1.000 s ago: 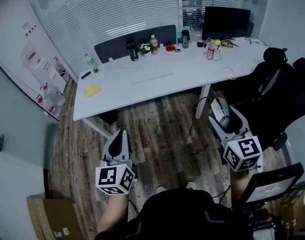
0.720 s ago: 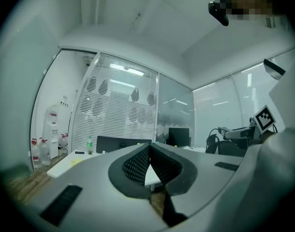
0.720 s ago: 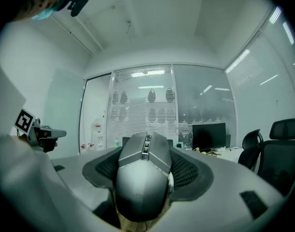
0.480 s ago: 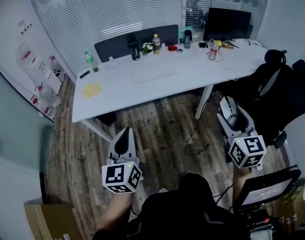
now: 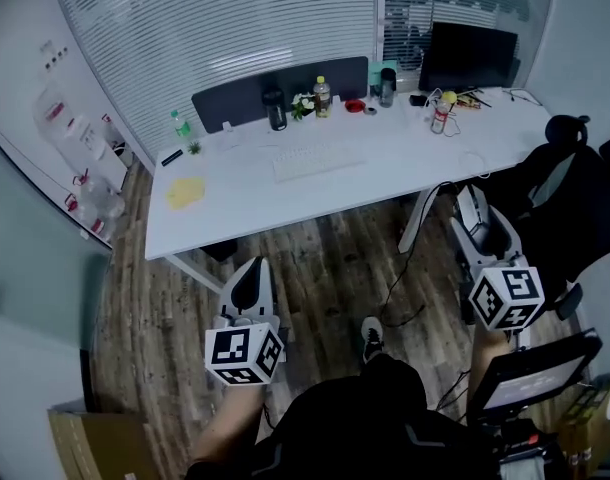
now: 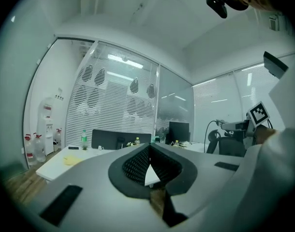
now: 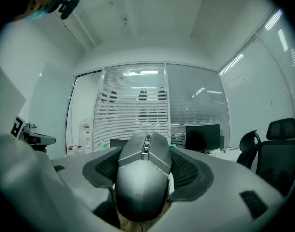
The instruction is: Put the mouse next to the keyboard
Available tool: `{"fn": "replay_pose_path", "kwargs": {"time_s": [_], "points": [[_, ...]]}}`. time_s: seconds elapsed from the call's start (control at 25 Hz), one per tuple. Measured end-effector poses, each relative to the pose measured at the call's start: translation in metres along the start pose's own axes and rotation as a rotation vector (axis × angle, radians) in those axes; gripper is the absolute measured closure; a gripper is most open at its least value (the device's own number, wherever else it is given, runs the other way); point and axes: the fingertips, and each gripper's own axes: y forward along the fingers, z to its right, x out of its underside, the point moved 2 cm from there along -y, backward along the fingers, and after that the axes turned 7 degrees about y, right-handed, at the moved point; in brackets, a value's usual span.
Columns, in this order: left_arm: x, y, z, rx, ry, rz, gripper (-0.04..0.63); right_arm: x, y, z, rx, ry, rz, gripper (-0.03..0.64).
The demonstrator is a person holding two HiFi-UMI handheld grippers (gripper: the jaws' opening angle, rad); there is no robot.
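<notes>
Closest in, at the bottom of the head view, a dark-clothed torso and one shoe (image 5: 371, 336) on the wooden floor (image 5: 325, 253). Just ahead to the left, the left gripper (image 5: 252, 268), held over that floor short of the desk, jaws brought together at the tips with nothing between them, only a small gap lower down between the ribbed pads. To the right, the right gripper (image 5: 474, 208), level with the desk's near right corner and beside a black office chair (image 5: 575, 193), jaws spread wide and clamped on the grey mouse (image 7: 142, 178), pads pressing its two flanks, scroll wheel pointing forward, tail end nearest the camera. Mouse up in the air, off the desk, well apart from the keyboard. Farther out, the white desk (image 5: 255, 208), with a yellow cloth (image 5: 185, 192) near its left end and the white keyboard (image 5: 318, 160) lying flat around the middle. Beyond the keyboard, along the back edge, a dark divider panel (image 5: 285, 86), a green-capped bottle (image 5: 179, 123), a black flask (image 5: 276, 108), a red can (image 5: 442, 118) and a black monitor (image 5: 467, 58) at the right. Farthest of all, white blinds (image 5: 215, 23) across a glass wall.
</notes>
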Motion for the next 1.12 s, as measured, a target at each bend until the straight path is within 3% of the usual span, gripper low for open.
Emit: {"fn": "replay_pose_path", "kwargs": {"time_s": [0.28, 0.72, 1.12], "points": [[-0.007, 0.084, -0.003, -0.046, 0.009, -0.025, 0.568, -0.005, 0.088, 0.043, -0.039, 0.020, -0.021, 0.319], [-0.018, 0.220, 0.024, -0.050, 0.034, -0.050, 0.568, -0.013, 0.206, 0.121, -0.101, 0.044, -0.047, 0.319], [-0.001, 0.280, 0.024, -0.081, 0.061, -0.123, 0.568, 0.002, 0.265, 0.157, -0.114, 0.060, -0.086, 0.319]]}}
